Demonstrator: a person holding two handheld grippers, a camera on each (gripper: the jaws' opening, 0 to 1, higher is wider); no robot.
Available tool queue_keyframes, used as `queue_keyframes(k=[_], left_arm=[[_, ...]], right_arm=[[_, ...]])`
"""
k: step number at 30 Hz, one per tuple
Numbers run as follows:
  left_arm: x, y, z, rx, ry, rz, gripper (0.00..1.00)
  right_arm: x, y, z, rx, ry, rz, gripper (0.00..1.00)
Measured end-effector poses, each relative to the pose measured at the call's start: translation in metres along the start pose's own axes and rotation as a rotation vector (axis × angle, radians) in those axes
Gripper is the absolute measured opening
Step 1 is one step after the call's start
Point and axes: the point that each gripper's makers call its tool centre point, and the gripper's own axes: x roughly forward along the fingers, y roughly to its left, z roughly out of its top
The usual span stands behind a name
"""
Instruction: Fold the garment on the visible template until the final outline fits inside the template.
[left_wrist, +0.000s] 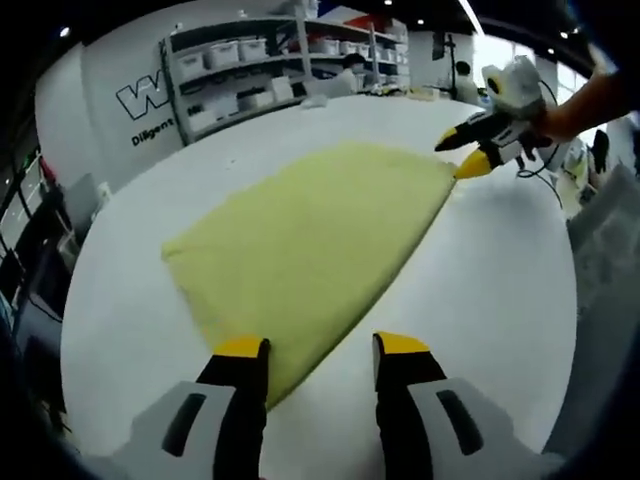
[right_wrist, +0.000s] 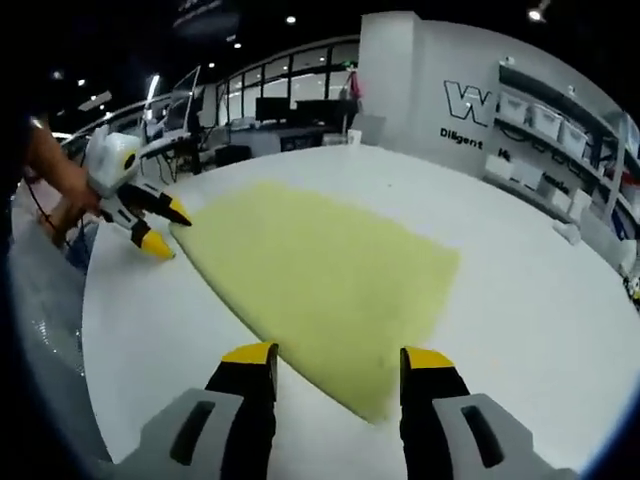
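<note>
While its two yellow-tipped black jaws stand parted with nothing between them, the left gripper (left_wrist: 318, 347) hovers over one pointed corner of the pale yellow-green cloth garment (left_wrist: 315, 240), which lies flat in a folded, roughly triangular shape on the round white table (left_wrist: 500, 300). In the right gripper view, the right gripper (right_wrist: 338, 353) likewise holds its jaws apart and empty, just above the garment's opposite pointed corner (right_wrist: 330, 275). Each tool shows in the other's view, far across the cloth, its tips spread beside that corner; whether they touch the fabric I cannot tell. Beyond the table stand grey shelves of white storage bins (left_wrist: 240, 70) and a white wall with dark lettering (right_wrist: 470, 110).
</note>
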Motion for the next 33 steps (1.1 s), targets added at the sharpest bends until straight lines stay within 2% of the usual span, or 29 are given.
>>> queue_keyframes(k=[2,4,11,13,16,18,19,20,25,31,33], left_arm=[[0.001,0.004,0.002,0.018,0.002,0.022,0.38],[0.003,0.006,0.003,0.01,0.005,0.027,0.37],[0.007,0.013,0.006,-0.024,0.024,0.041,0.37],[0.009,0.016,0.006,-0.049,0.03,0.042,0.39],[0.013,0.024,0.007,-0.085,0.038,0.054,0.46],[0.015,0.031,0.004,-0.163,0.052,0.063,0.53],[0.016,0.034,0.004,-0.172,0.053,0.068,0.56],[0.017,0.038,0.005,-0.16,0.051,0.065,0.59],[0.021,0.038,0.011,-0.093,0.061,0.051,0.61],[0.025,0.047,0.023,0.084,0.068,0.063,0.6],[0.027,0.05,0.026,0.114,0.072,0.07,0.59]], right_arm=[[0.005,0.004,-0.006,-0.047,0.031,0.003,0.42],[0.008,0.005,-0.01,-0.054,0.057,-0.003,0.39],[0.016,0.001,-0.013,0.024,0.091,-0.033,0.37],[0.016,0.001,-0.013,0.022,0.09,-0.039,0.36],[0.017,-0.002,-0.013,0.03,0.097,-0.064,0.33],[0.019,-0.005,-0.013,0.016,0.102,-0.091,0.3],[0.02,-0.005,-0.012,0.012,0.104,-0.095,0.3],[0.02,-0.005,-0.011,0.023,0.101,-0.103,0.31],[0.024,-0.008,-0.008,0.055,0.102,-0.13,0.35],[0.028,-0.01,-0.005,0.072,0.108,-0.147,0.36],[0.028,-0.01,-0.005,0.075,0.107,-0.151,0.36]])
